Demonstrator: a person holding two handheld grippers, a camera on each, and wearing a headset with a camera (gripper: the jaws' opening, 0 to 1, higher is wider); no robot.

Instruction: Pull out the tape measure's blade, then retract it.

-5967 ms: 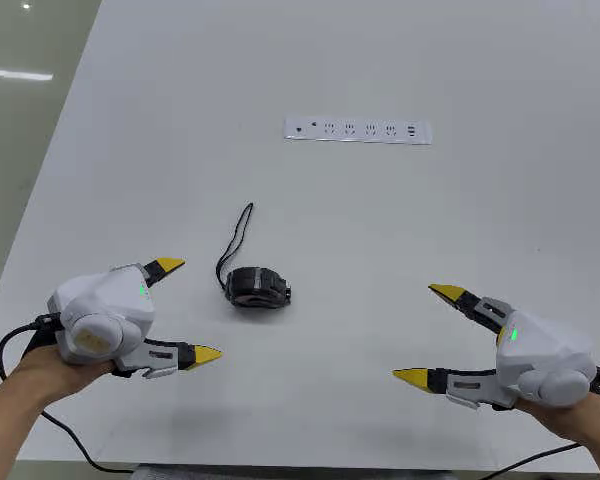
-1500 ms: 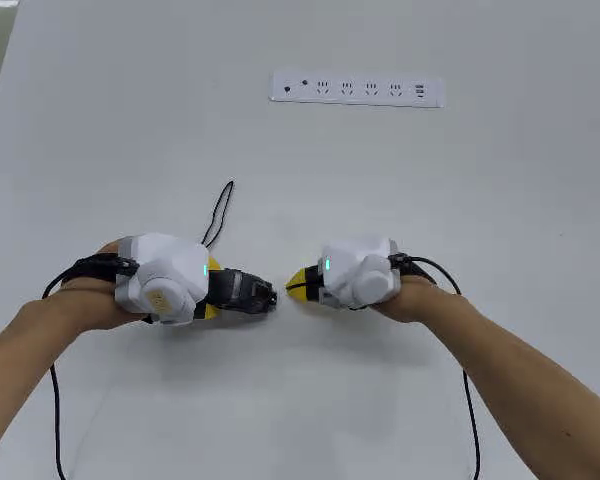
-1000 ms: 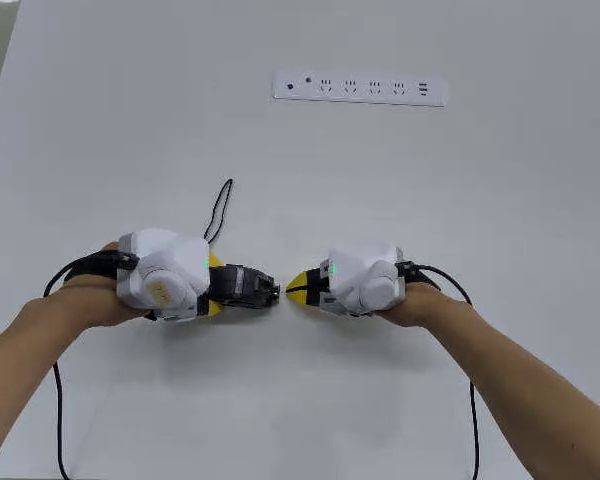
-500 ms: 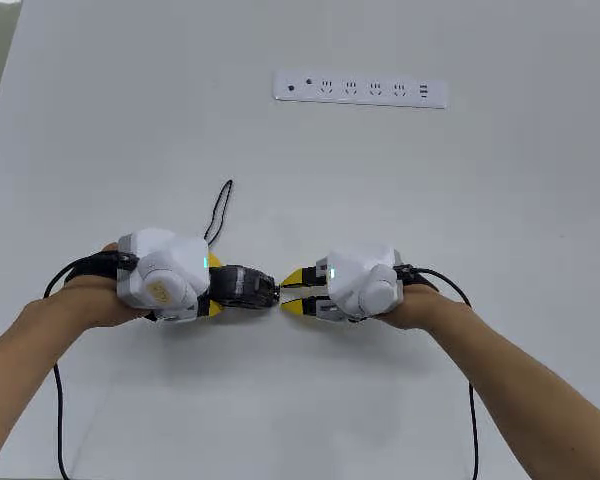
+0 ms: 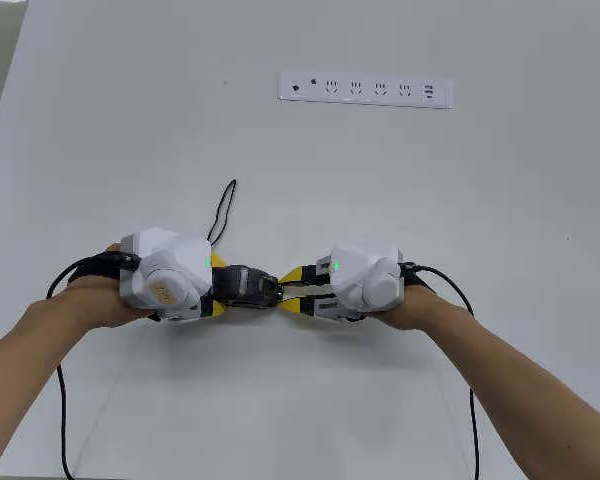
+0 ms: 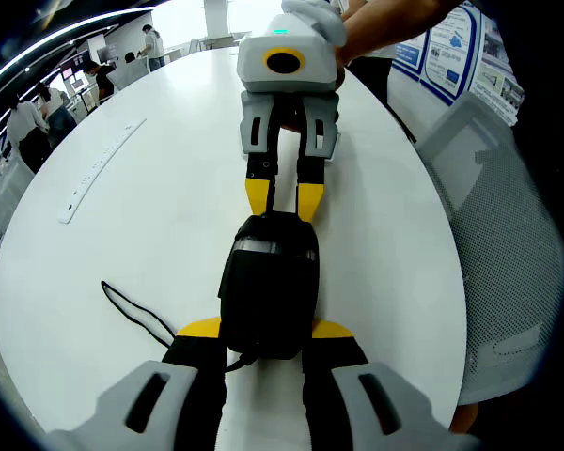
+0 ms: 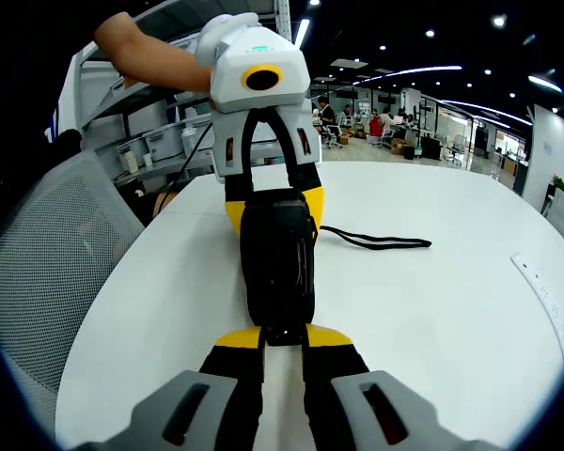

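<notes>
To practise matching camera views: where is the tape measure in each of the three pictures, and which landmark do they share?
Head view: tape measure just left of centre, below the middle.
Left gripper view: tape measure at centre, between that view's own jaws.
Right gripper view: tape measure at centre, near end between that view's own jaws.
Shared landmark: power strip, near the top, upper left, right edge.

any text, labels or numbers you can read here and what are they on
Nothing can be read as words.
power strip: small marks beside the sockets, too small to read.
posters: blue and white print, too blurred to read.
tape measure: black case, no label legible.
</notes>
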